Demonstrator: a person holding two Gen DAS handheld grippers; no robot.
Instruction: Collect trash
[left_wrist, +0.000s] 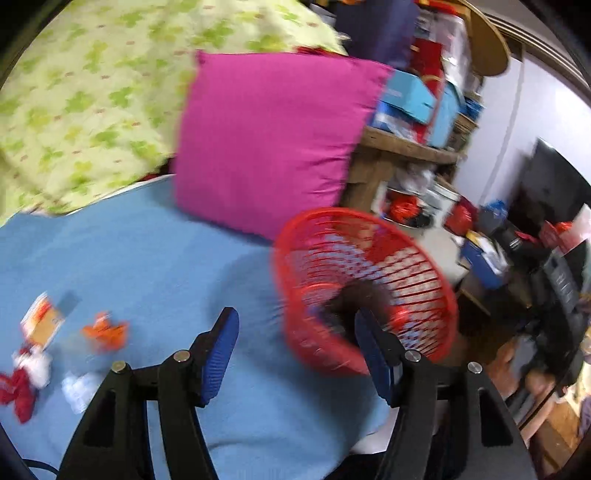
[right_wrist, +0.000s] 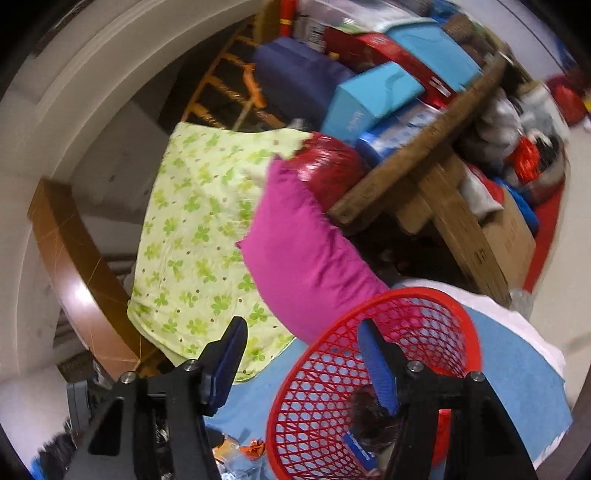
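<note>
Now both claws, the left claw (left_wrist: 297, 345) and right claw (right_wrist: 303, 354), are spread, pinching nothing. Light, soft crumpled wrappers (left_wrist: 105, 330) lie far left on the blue bed (left_wrist: 147, 251); pinch their middles. The red basket (left_wrist: 369, 288) waits right.

Red mesh basket (left_wrist: 369, 288) on the near right; plain magenta cushion (left_wrist: 273, 140) beyond it; pale green cover (left_wrist: 88, 96) with a darker green clover print at far left; light blue bedsheet (left_wrist: 147, 258); orange wrapper (left_wrist: 105, 330) and red-and-white scrap (left_wrist: 26, 376) near left
</note>
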